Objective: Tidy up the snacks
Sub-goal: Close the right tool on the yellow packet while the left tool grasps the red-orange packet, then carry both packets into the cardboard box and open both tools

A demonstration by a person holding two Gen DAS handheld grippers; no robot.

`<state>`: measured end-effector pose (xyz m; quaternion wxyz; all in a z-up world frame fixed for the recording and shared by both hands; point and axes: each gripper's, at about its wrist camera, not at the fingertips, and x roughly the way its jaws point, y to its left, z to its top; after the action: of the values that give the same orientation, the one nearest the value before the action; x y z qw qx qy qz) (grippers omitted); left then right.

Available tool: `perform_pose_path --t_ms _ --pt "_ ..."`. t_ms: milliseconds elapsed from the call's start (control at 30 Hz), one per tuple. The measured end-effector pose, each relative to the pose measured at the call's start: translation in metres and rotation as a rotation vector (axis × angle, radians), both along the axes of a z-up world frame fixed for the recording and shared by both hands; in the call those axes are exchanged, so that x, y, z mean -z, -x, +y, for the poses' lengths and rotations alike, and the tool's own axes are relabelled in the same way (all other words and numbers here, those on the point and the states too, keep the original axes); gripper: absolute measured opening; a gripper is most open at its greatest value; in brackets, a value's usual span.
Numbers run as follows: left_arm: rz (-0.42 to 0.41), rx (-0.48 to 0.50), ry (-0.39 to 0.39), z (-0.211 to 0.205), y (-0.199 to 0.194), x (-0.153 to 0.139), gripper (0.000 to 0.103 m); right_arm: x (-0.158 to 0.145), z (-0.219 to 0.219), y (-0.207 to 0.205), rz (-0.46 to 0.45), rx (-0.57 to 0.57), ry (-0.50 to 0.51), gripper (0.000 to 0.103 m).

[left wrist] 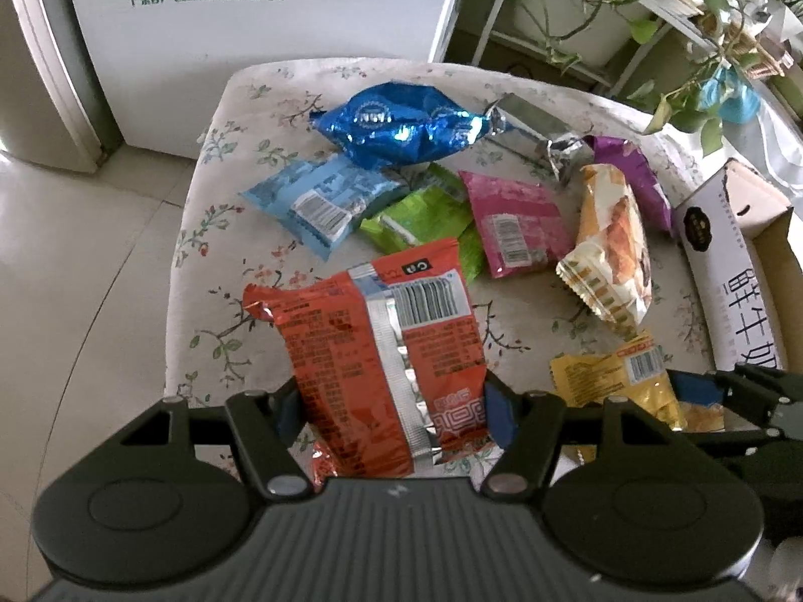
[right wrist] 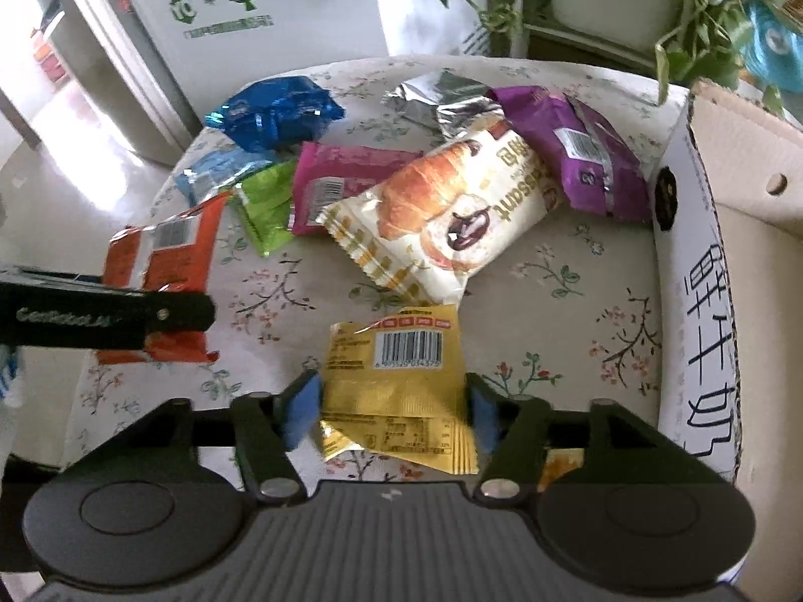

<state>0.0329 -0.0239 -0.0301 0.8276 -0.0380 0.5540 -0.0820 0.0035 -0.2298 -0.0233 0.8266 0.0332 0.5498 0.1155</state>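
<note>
An orange-red snack packet (left wrist: 381, 351) stands up off the floral-cloth table (left wrist: 241, 115), and my left gripper (left wrist: 391, 416) is shut on its lower sides. The right wrist view shows the same packet (right wrist: 160, 261) at the left edge. A yellow packet (right wrist: 396, 381) lies on the cloth between the blue pads (right wrist: 301, 411) of my right gripper (right wrist: 391, 411). The pads stand at its edges without squeezing it, so that gripper is open. A croissant packet (right wrist: 441, 215), a purple one (right wrist: 577, 150), pink (right wrist: 341, 180), green (right wrist: 266, 200), light blue (right wrist: 211, 175), blue foil (right wrist: 276, 115) and silver (right wrist: 431, 95) lie farther back.
An open cardboard box (right wrist: 702, 276) with a white printed side stands against the table's right edge. Behind the table are a white appliance (left wrist: 251, 25) and potted plants (left wrist: 677, 10) on a rack. Pale tiled floor (left wrist: 75, 251) lies to the left.
</note>
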Motion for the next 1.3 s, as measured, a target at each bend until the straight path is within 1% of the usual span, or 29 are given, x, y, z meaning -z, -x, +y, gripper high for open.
perform_pose_path --t_ms 67,167,200,233,267,300,433,567,633,667,700,867,967,1100,1300 --pt "0.005 0.002 -0.003 -0.001 0.0 0.001 0.067 0.003 0.007 0.0 -0.002 -0.004 0.036 0.083" --pt "0.012 0.006 -0.016 -0.002 0.002 0.003 0.067 0.006 0.017 -0.001 -0.013 -0.019 0.068 0.084" --pt "0.015 0.005 -0.021 -0.002 0.002 0.004 0.067 0.007 0.019 0.0 -0.021 -0.022 0.082 0.082" --pt "0.016 0.005 -0.025 -0.001 0.003 0.005 0.067 0.007 0.022 0.001 -0.029 -0.028 0.106 0.078" --pt "0.015 0.004 -0.029 -0.001 0.003 0.006 0.067 0.007 0.024 0.001 -0.037 -0.031 0.132 0.071" --pt "0.013 0.003 -0.031 0.0 0.003 0.006 0.067 0.006 0.024 0.0 -0.041 -0.031 0.136 0.065" --pt "-0.012 -0.001 -0.024 0.001 0.004 0.001 0.067 0.002 0.014 -0.001 -0.03 0.001 0.084 0.06" --pt "-0.032 -0.005 -0.014 0.002 0.005 -0.007 0.067 -0.008 0.01 0.003 -0.051 0.005 0.058 0.053" --pt "-0.041 -0.004 -0.009 0.002 0.006 -0.01 0.067 -0.014 0.009 0.004 -0.064 0.005 0.038 0.046" --pt "-0.045 -0.003 -0.007 0.002 0.006 -0.012 0.067 -0.017 0.009 0.004 -0.072 0.002 0.03 0.039" --pt "-0.048 -0.003 -0.005 0.001 0.007 -0.013 0.067 -0.02 0.01 0.004 -0.076 -0.004 0.02 0.036" --pt "-0.056 -0.004 -0.012 0.0 0.008 -0.015 0.067 -0.021 0.011 0.006 -0.076 -0.022 0.003 0.033" --pt "-0.054 -0.005 -0.017 0.0 0.008 -0.013 0.067 -0.02 0.008 0.005 -0.065 -0.009 -0.024 0.031" --pt "-0.061 -0.004 -0.015 -0.001 0.01 -0.017 0.067 -0.024 0.01 0.005 -0.075 -0.007 -0.037 0.022" --pt "-0.086 -0.007 -0.027 -0.003 0.012 -0.023 0.067 -0.032 0.013 0.007 -0.101 -0.013 -0.034 0.022"
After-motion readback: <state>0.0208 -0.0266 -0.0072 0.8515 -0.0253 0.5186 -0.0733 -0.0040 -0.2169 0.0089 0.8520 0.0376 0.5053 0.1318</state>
